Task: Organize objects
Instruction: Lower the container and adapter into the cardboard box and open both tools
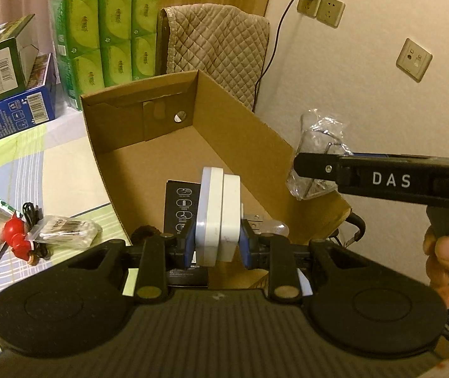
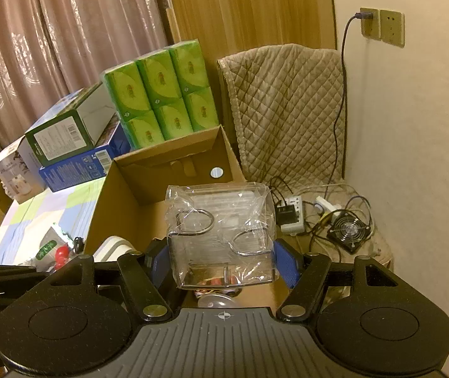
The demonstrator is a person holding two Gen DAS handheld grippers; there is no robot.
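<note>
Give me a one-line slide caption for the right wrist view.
Right claw holds a clear plastic-wrapped holder over the open cardboard box, green tissue packs behind.

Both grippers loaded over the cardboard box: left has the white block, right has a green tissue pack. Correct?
Not quite. The right gripper is shut on a clear plastic-wrapped holder with metal rings, not a green tissue pack; the right wrist view shows it. The rest stands: the left gripper grips the white block over the cardboard box.
</note>
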